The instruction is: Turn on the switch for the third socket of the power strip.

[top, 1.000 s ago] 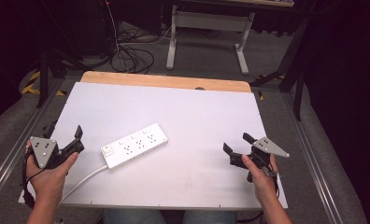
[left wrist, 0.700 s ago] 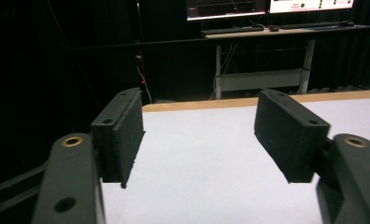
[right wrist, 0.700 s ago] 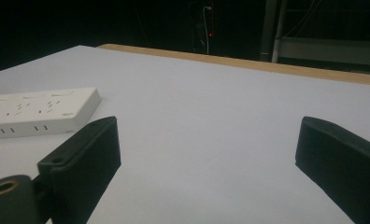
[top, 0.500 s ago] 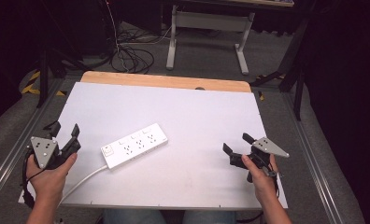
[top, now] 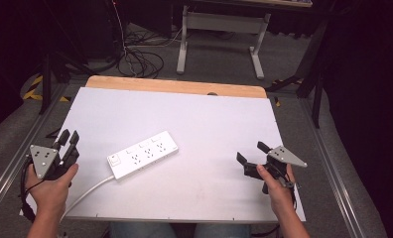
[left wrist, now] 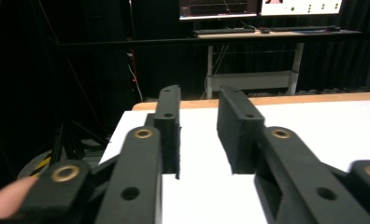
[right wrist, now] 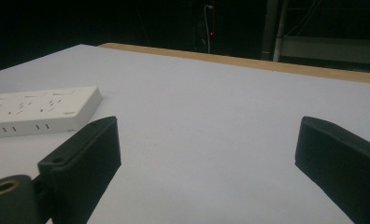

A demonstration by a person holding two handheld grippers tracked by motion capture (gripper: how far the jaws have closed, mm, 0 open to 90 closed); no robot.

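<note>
Now | left gripper (top: 69, 138): jaws slightly apart, empty | right gripper (top: 253, 151): jaws wide, empty | power strip (top: 143, 154) between them

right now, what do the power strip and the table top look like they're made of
Power strip: seemingly hard white plastic, smooth with a slight sheen; moulded socket slots and crisp edges suggest it. Table top: a matte white sheet, possibly laminate or painted board, over a wood-look strip along the far edge; which exactly is unclear.

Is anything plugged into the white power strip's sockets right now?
No, in the high view the power strip lies flat on the table with its sockets bare.
</note>
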